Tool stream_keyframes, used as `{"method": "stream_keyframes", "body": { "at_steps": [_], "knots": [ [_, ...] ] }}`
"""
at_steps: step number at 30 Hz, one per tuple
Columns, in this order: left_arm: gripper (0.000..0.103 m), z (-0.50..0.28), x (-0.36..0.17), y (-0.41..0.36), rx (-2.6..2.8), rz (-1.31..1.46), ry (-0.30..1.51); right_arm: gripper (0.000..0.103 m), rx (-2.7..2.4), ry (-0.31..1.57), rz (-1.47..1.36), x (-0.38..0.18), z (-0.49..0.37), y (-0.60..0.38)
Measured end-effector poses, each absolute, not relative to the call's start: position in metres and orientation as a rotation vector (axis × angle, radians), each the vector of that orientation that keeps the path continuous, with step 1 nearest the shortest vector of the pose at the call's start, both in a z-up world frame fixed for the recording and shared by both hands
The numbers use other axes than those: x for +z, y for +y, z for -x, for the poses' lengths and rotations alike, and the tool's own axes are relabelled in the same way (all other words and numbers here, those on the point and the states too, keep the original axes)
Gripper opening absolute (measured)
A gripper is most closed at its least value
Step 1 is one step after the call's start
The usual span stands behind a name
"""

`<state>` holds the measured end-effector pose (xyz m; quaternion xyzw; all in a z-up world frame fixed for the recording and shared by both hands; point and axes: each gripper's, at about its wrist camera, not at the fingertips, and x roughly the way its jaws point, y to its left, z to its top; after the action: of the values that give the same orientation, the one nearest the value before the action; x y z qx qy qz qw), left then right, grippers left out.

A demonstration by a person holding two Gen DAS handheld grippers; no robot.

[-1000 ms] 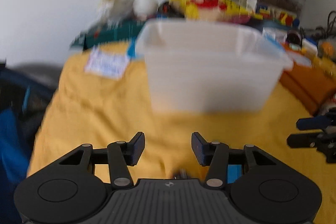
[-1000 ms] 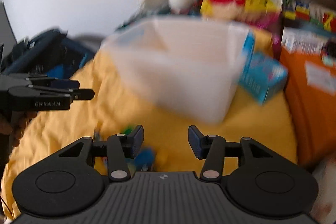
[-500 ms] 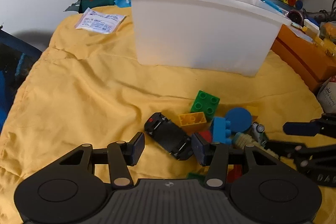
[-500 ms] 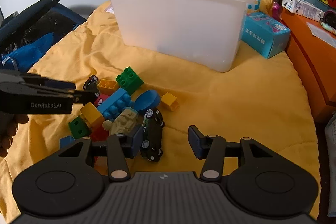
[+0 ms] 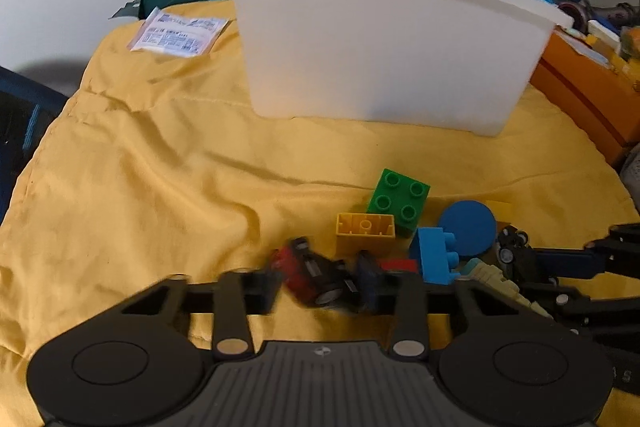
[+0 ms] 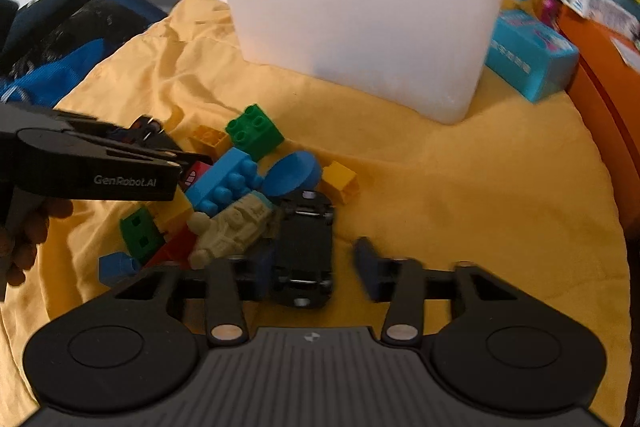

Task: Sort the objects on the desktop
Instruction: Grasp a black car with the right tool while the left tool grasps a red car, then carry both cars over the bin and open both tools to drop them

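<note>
A heap of toys lies on the yellow cloth (image 5: 160, 187) in front of a white bin (image 5: 380, 47): a green brick (image 5: 400, 201), a yellow brick (image 5: 365, 227), a blue brick (image 5: 434, 259), a blue disc (image 5: 466, 233) and a beige train (image 6: 232, 227). My left gripper (image 5: 316, 285) is closing, and its blurred pads touch both sides of a red and black toy car (image 5: 308, 277). My right gripper (image 6: 312, 267) is closing around a black toy car (image 6: 306, 247). That car lies against the left finger, with a gap to the right finger (image 6: 368, 267).
A white sachet (image 5: 180, 33) lies on the cloth at the back left. A teal box (image 6: 528, 63) sits to the right of the bin (image 6: 360, 19), and an orange box (image 5: 592, 95) lines the right edge. A dark blue bag (image 6: 60, 39) sits at the left.
Both grippers have sunk from facing the bin to the toy heap. Their jaws have narrowed, each around a toy car.
</note>
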<state>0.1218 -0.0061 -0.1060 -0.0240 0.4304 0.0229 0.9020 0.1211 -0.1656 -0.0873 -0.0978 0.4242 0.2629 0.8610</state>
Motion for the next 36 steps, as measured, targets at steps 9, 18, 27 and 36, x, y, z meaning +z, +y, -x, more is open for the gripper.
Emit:
{"method": "stream_keyframes", "body": {
  "at_steps": [9,18,27,36],
  "knots": [
    [0.024,-0.107,-0.089,0.008,0.027,0.062,0.823,0.033,0.551,0.861,0.159,-0.077,-0.117,-0.182],
    [0.024,-0.100,-0.053,0.018,0.046,0.054,0.743,0.033,0.546,0.808,0.095,-0.052,-0.117,-0.192],
    [0.024,-0.124,0.012,0.019,0.027,0.035,0.631,0.033,0.555,0.662,0.034,0.009,-0.135,-0.193],
    [0.024,-0.164,0.054,0.016,0.017,0.033,0.566,0.033,0.522,0.592,-0.009,0.051,-0.174,-0.203]
  ]
}}
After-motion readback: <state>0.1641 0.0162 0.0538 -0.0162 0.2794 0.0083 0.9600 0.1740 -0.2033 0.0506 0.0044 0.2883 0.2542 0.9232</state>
